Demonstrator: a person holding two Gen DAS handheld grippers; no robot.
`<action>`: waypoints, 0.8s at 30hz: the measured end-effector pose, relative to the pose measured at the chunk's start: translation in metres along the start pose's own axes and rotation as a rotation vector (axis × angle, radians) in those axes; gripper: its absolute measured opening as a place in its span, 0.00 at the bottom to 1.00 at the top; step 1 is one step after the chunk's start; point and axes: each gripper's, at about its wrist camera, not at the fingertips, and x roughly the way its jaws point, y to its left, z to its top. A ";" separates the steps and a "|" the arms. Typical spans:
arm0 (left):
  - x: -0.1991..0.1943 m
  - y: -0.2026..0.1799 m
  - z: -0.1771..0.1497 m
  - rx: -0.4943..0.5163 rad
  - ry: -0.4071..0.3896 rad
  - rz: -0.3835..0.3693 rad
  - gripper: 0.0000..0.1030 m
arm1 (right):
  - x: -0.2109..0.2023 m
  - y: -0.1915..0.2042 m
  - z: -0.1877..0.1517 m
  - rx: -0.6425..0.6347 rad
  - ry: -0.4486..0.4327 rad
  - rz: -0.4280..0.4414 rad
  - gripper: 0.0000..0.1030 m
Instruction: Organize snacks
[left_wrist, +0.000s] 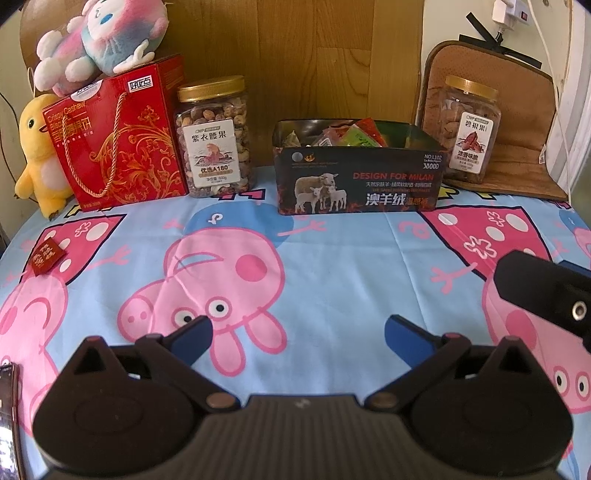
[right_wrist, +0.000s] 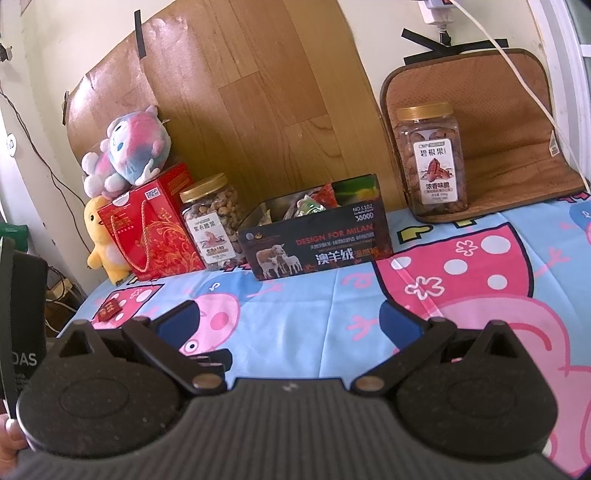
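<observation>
A dark tin box (left_wrist: 358, 181) (right_wrist: 314, 243) holding several wrapped snacks stands at the back of the table. A small red snack packet (left_wrist: 46, 256) (right_wrist: 109, 310) lies alone on the cloth at the far left. My left gripper (left_wrist: 297, 332) is open and empty, low over the cloth, well in front of the box. My right gripper (right_wrist: 290, 319) is open and empty too, also short of the box. Part of the right gripper's body (left_wrist: 546, 295) shows at the right edge of the left wrist view.
A cashew jar (left_wrist: 214, 136) (right_wrist: 214, 221) and a red gift box (left_wrist: 118, 136) (right_wrist: 147, 229) stand left of the tin. A pecan jar (left_wrist: 465, 129) (right_wrist: 430, 162) stands on a brown mat at the right. Plush toys (left_wrist: 96, 37) sit at the back left.
</observation>
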 end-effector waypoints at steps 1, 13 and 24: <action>0.000 0.000 0.000 0.000 0.000 0.000 1.00 | 0.000 0.000 0.000 0.000 0.000 0.000 1.00; 0.002 -0.001 0.004 -0.008 0.001 0.007 1.00 | 0.000 -0.001 0.001 0.000 -0.001 0.000 1.00; 0.002 -0.002 0.005 -0.010 -0.003 0.012 1.00 | 0.000 -0.001 0.001 0.001 -0.001 0.001 1.00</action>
